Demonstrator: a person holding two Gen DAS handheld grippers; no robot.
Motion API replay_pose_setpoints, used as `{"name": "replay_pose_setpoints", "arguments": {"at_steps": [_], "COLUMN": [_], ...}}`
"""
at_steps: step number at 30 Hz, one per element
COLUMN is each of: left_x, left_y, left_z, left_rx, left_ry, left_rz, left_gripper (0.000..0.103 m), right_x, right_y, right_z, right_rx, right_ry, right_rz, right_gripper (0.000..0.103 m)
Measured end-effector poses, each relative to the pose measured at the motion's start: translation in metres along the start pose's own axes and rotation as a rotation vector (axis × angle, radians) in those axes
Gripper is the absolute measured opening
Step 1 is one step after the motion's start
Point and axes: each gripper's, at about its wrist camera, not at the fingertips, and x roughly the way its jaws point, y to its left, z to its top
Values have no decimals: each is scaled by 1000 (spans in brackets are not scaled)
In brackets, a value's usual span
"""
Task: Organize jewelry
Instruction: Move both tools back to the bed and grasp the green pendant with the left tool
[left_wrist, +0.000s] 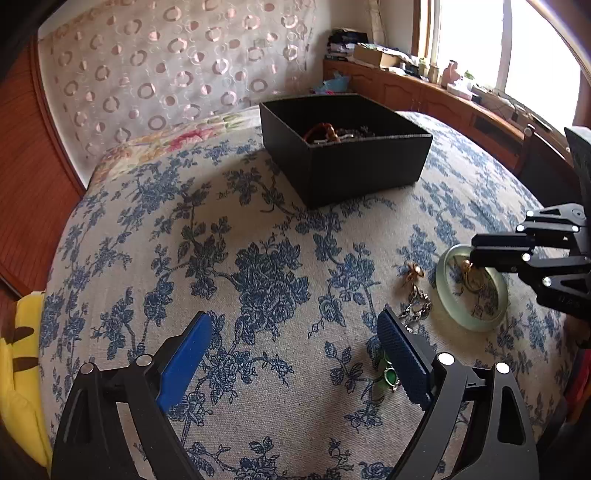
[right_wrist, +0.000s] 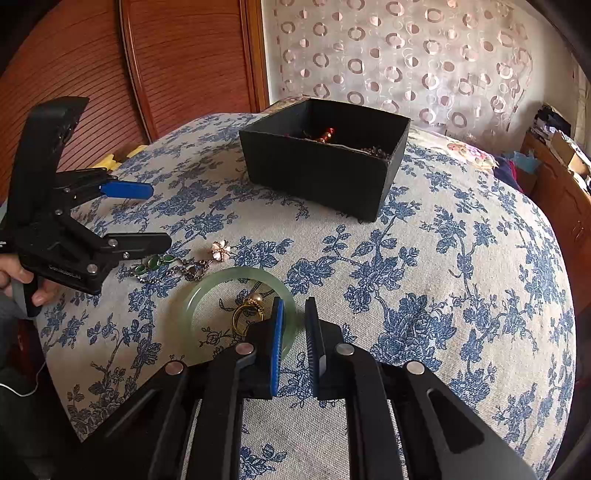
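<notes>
Nearest our right-wrist lens, our right gripper (right_wrist: 294, 345) straddles the pale green bangle (right_wrist: 207, 291): one blue pad sits inside the ring, the other outside, with its rim running between them. A narrow gap shows between the pads, and we cannot tell whether they touch the rim. Inside the bangle, at about nine o'clock from that inner pad, lies a gold ring with a pearl (right_wrist: 249, 310).

From the bangle's eleven o'clock a silver chain (right_wrist: 173, 273) trails across the blue floral bedspread (right_wrist: 424, 258), carrying green stones (right_wrist: 157, 262) at its far-left end and a pink flower charm (right_wrist: 220, 249) at its twelve o'clock end.

Our left gripper (left_wrist: 295, 354) hovers over the cloth with its jaws spread wide and nothing between them. Its right-hand pad hangs just above the green stones (left_wrist: 389, 376), and the chain (left_wrist: 417, 308) runs off toward one o'clock.

At twelve o'clock in both views, well apart from the loose pieces, stands our black box (right_wrist: 317, 173), open-topped, with red beads (right_wrist: 327, 133) and dark chains already lying inside.
</notes>
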Motion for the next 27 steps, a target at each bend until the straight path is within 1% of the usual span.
{"name": "replay_pose_setpoints", "arguments": {"at_steps": [1, 2, 4, 7, 10, 12, 16, 20, 24, 27], "left_x": [1, 1, -2, -10, -18, -26, -32, -35, -29, -27], "left_y": [0, 1, 2, 2, -3, -9, -20, -29, -42, -44], "left_z": [0, 0, 0, -2, -6, -9, -13, -13, -13, -12], "left_rx": [1, 0, -5, -16, -7, 8, 46, 58, 90, 84], "left_ry": [4, 7, -5, -24, -29, -45, -49, -45, -8, -6], "left_rz": [-3, 0, -2, -30, -36, -40, -11, -67, -77, -107], "left_gripper": [90, 96, 96, 96, 96, 96, 96, 96, 96, 96], "right_x": [0, -1, -1, -1, -1, 0, 0, 0, 0, 0], "right_y": [0, 0, 0, -1, 0, 2, 2, 2, 2, 2], "right_z": [0, 0, 0, 0, 1, 0, 0, 0, 0, 0], "right_rx": [1, 2, 0, -3, -6, -8, -11, -11, -12, -13], "right_ry": [0, -1, -1, -1, -1, -1, -2, -2, -2, -2], "right_rz": [1, 1, 0, -3, -7, -11, -14, -14, -15, -16], "right_gripper": [13, 13, 13, 13, 13, 13, 13, 13, 13, 13]}}
